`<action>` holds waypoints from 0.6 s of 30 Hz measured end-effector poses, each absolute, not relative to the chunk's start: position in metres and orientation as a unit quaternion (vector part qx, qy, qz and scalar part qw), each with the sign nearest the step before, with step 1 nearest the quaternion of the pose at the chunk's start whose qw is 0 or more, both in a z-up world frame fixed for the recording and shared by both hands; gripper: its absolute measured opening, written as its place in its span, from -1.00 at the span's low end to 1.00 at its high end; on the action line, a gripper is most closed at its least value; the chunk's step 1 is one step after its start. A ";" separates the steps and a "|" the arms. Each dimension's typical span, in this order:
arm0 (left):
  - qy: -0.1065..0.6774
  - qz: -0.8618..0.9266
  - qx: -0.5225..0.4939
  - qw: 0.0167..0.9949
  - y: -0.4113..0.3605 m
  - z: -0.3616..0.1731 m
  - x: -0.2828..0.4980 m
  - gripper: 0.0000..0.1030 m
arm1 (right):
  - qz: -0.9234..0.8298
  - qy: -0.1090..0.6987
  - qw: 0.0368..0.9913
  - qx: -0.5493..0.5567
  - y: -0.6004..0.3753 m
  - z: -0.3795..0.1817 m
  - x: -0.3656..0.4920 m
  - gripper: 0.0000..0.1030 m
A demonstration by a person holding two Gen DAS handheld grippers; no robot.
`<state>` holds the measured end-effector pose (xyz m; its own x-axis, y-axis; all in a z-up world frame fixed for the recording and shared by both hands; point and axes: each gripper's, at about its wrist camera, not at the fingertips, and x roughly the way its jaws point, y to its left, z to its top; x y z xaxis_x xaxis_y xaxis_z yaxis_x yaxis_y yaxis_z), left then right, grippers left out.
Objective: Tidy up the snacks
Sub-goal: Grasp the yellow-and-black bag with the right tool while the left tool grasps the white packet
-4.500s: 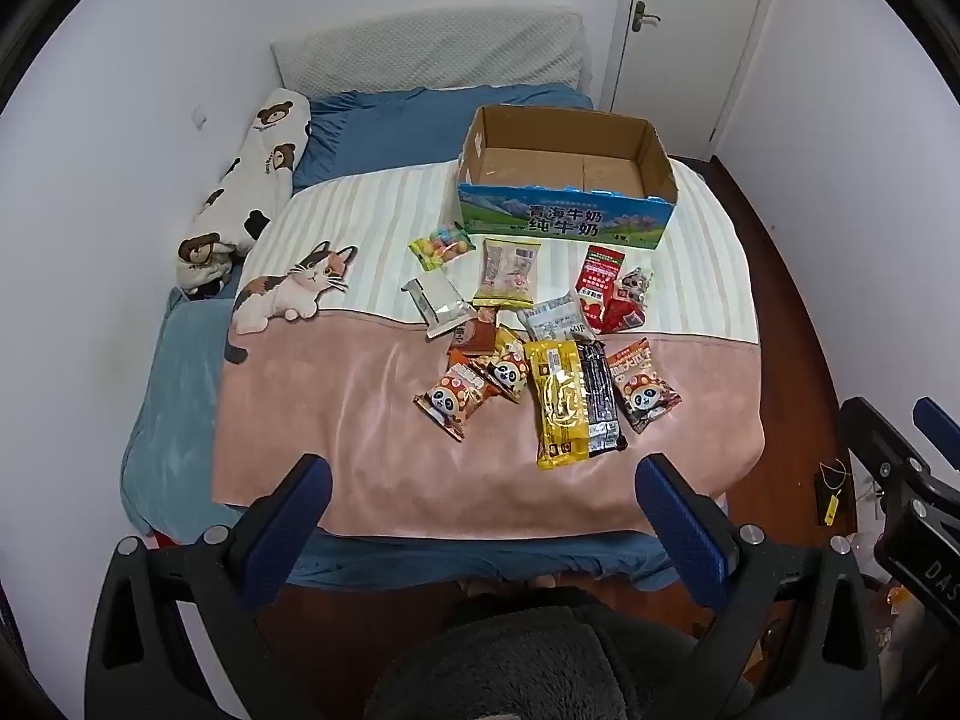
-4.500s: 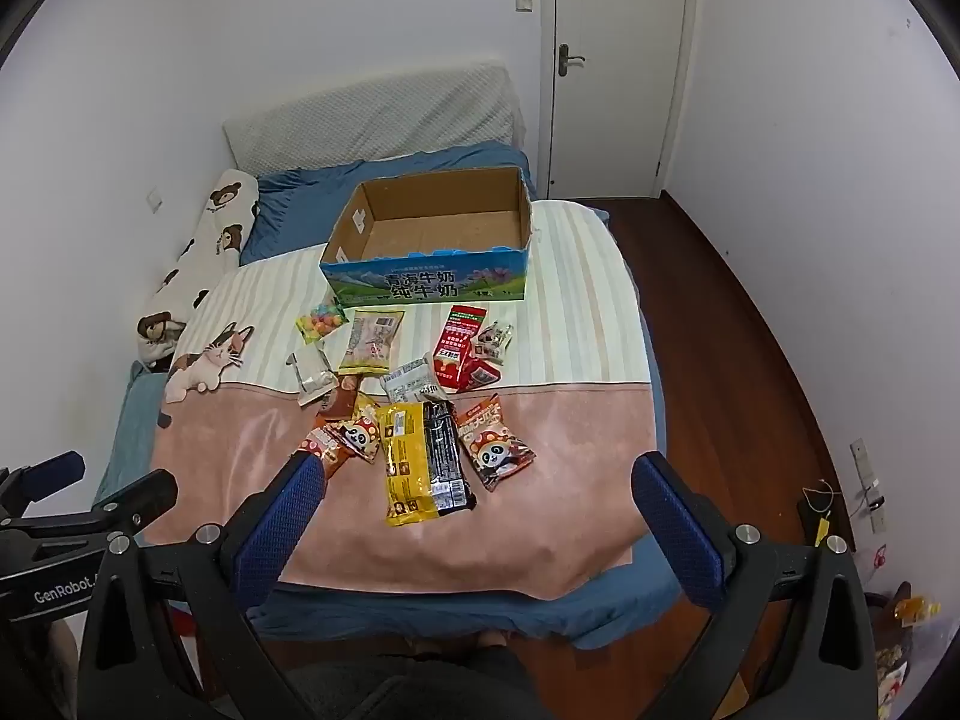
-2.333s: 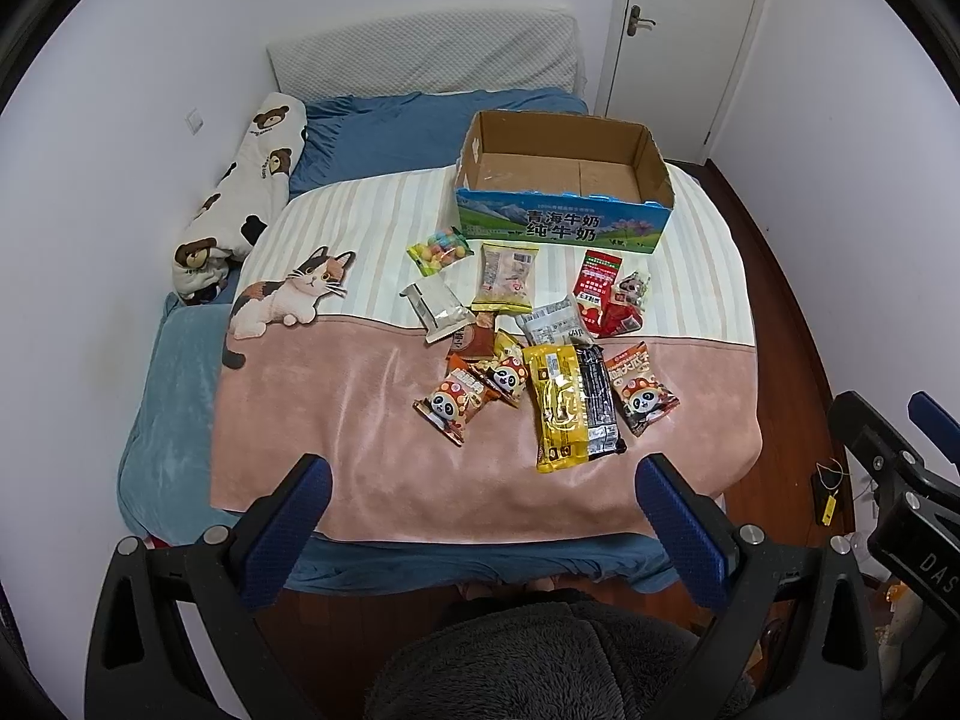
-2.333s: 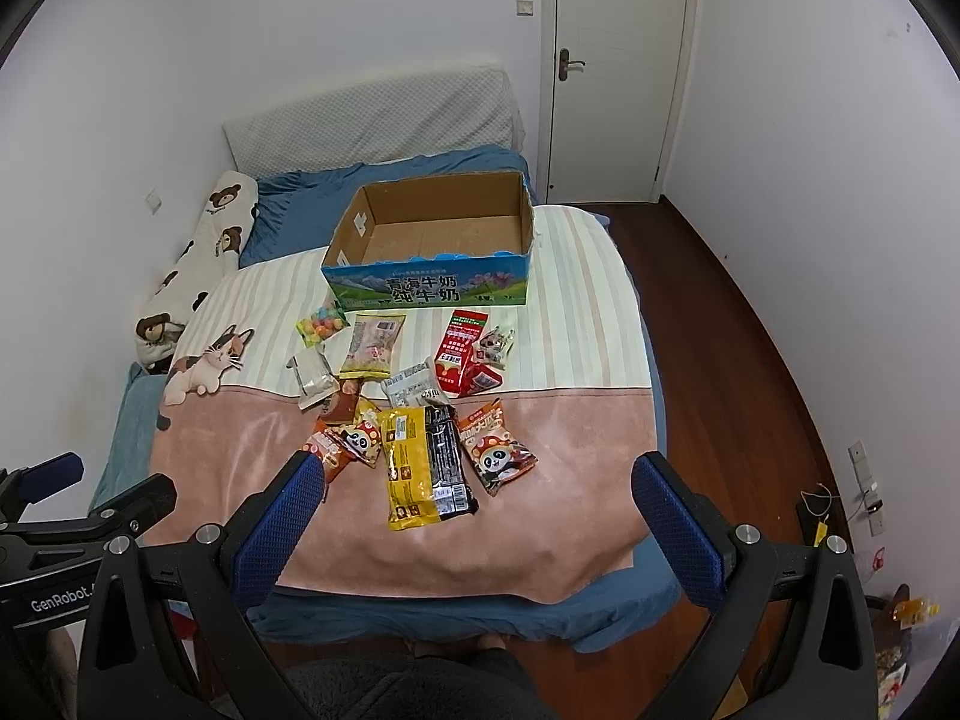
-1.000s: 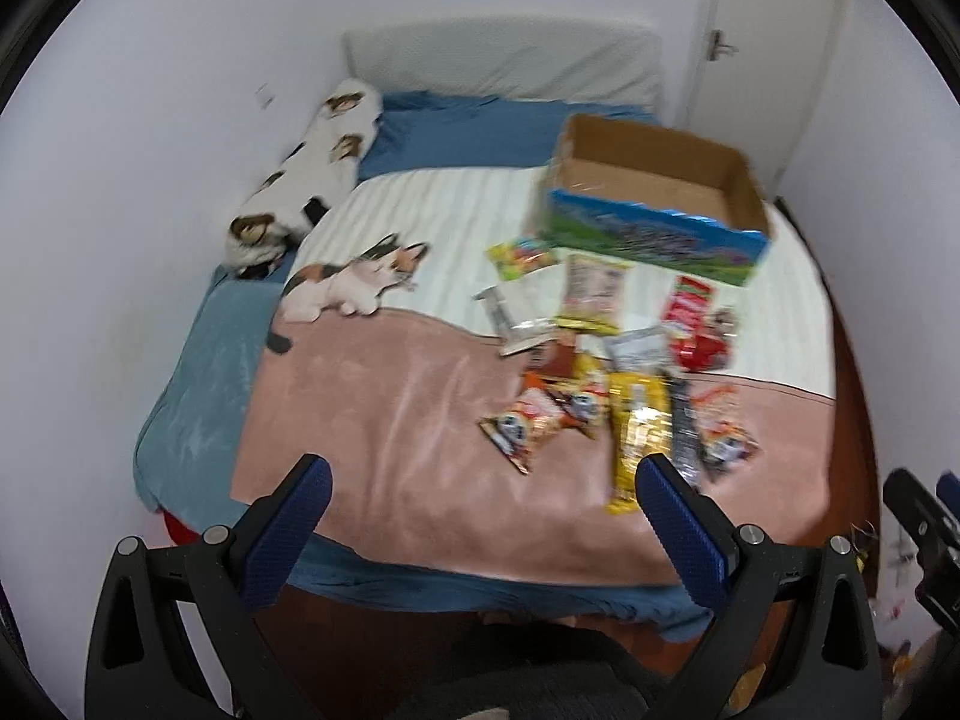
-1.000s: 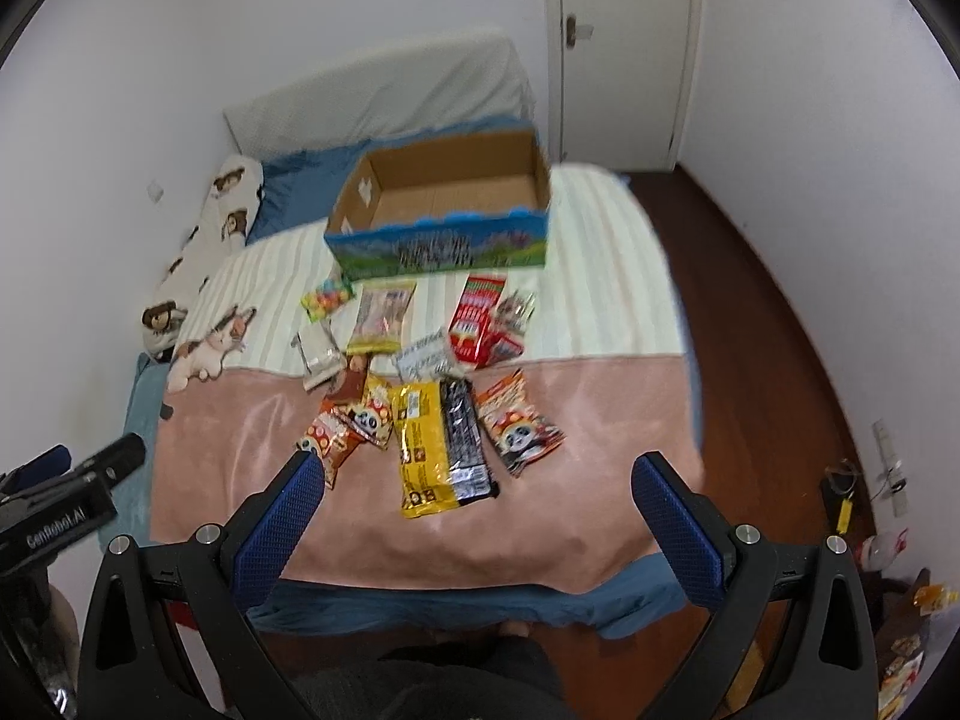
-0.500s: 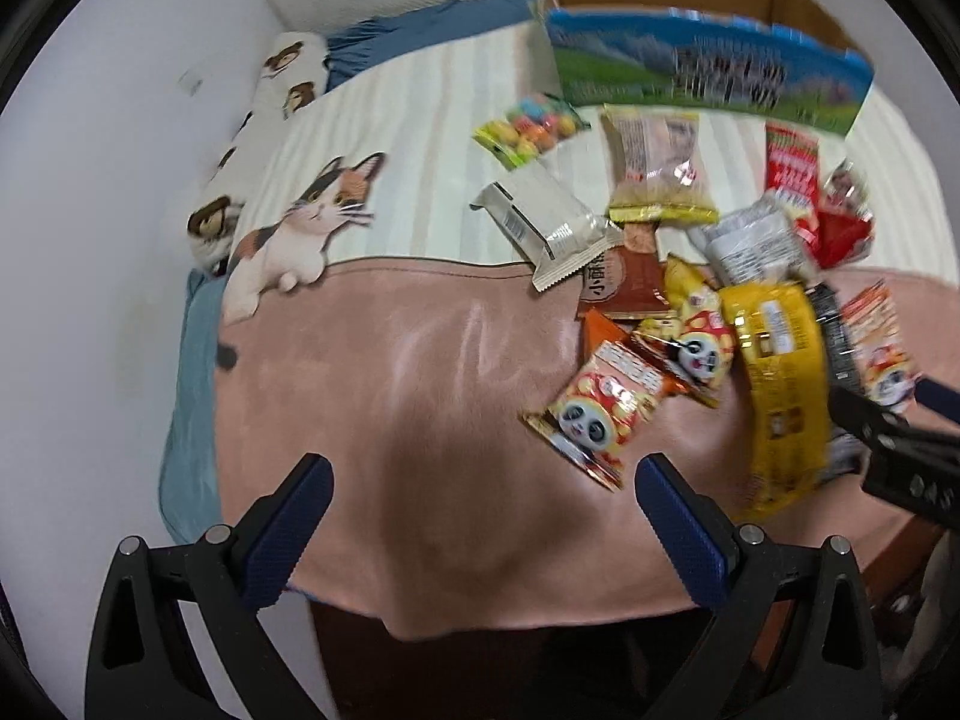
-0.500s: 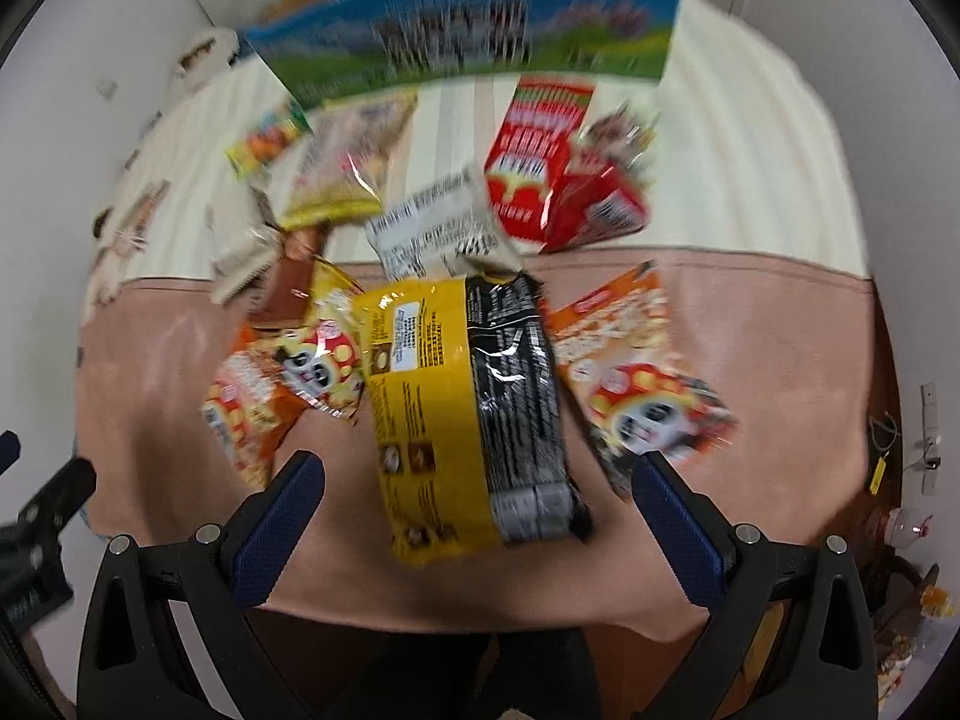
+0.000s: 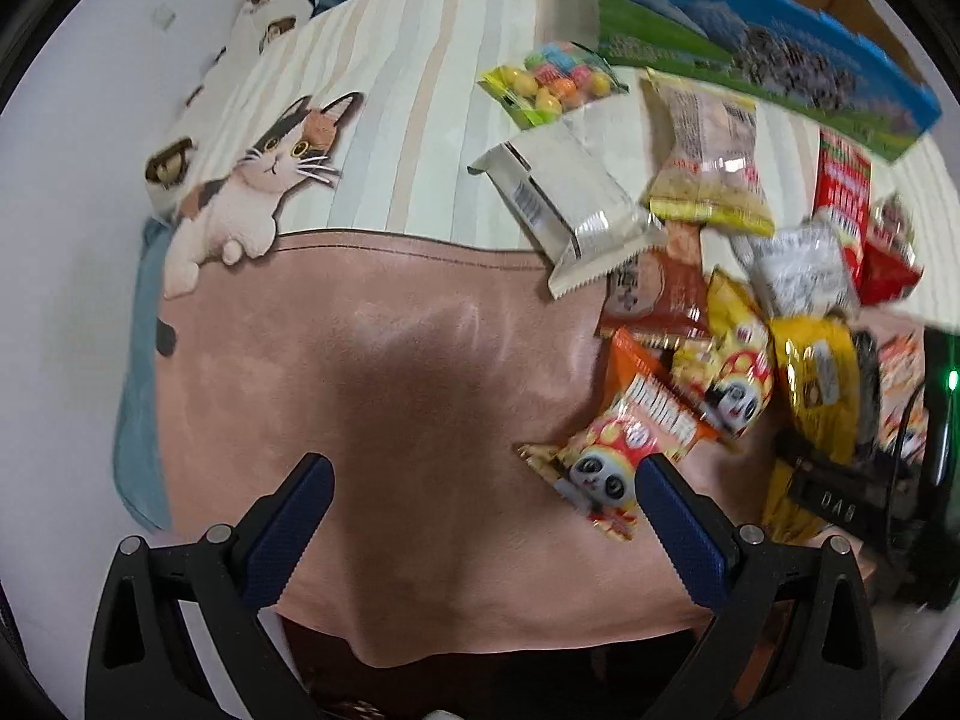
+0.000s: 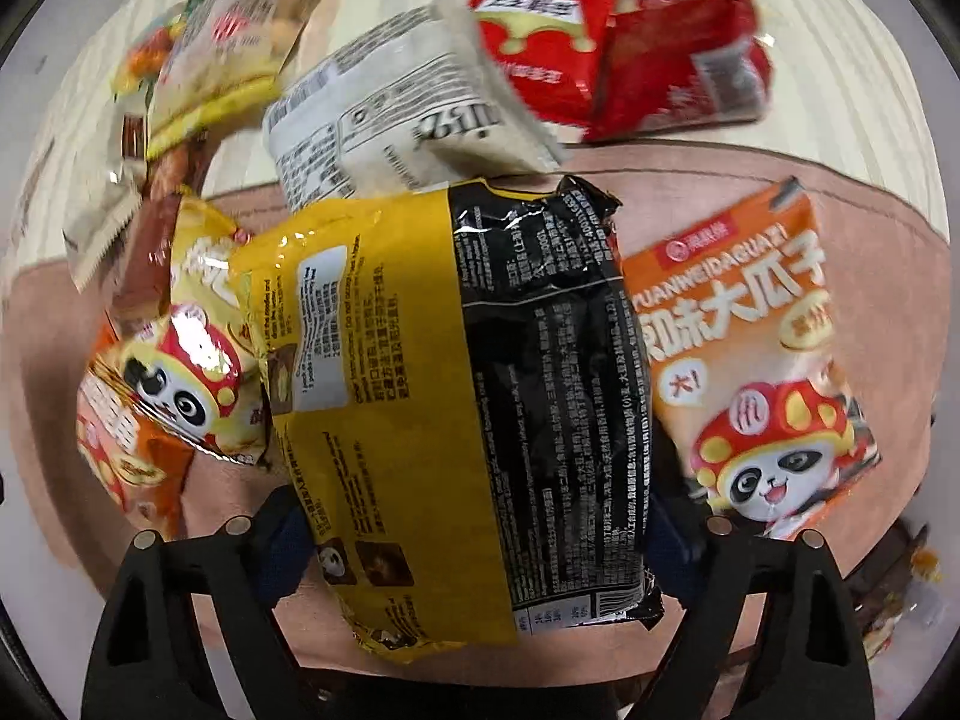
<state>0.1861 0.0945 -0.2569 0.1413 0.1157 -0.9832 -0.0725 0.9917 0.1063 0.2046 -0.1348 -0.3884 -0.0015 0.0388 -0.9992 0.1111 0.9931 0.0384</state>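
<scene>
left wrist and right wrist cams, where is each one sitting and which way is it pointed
Left wrist: on the left gripper, low over the pink blanket, facing the snack pile; its own blue fingers show.
Right wrist: on the right gripper, close above the yellow-black pack, which lies between its fingers.
Shared: that pack and the panda packets.

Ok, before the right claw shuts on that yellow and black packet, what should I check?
1. Right claw open: ok.
2. Yellow and black packet between its fingers: ok.
3. Neighbours clear of the grip: not ok, the orange panda packet lies close beside one finger.
4. Left claw open and empty: ok.
5. Room in the box: cannot tell, mostly its front wall shows.
</scene>
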 end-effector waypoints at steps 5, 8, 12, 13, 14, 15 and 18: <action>0.654 0.053 -0.084 0.750 0.118 -0.249 0.219 0.94 | -0.027 0.684 0.723 0.089 -0.141 -0.351 0.200 0.77; 0.655 0.048 -0.137 0.742 0.127 -0.252 0.248 0.93 | -0.023 0.663 0.740 0.112 -0.145 -0.325 0.205 0.77; 0.672 0.051 -0.174 0.718 0.123 -0.270 0.292 0.93 | -0.020 0.649 0.752 0.117 -0.151 -0.299 0.228 0.77; 0.676 0.053 -0.177 0.714 0.122 -0.275 0.302 0.93 | -0.018 0.648 0.753 0.115 -0.152 -0.296 0.238 0.77; 0.681 0.060 -0.175 0.708 0.118 -0.283 0.314 0.93 | -0.017 0.647 0.754 0.112 -0.155 -0.299 0.248 0.77; 0.686 0.065 -0.173 0.704 0.117 -0.289 0.322 0.93 | -0.015 0.646 0.755 0.108 -0.158 -0.297 0.255 0.77; 0.701 0.082 -0.175 0.686 0.110 -0.311 0.342 0.93 | -0.002 0.651 0.752 0.103 -0.165 -0.305 0.284 0.77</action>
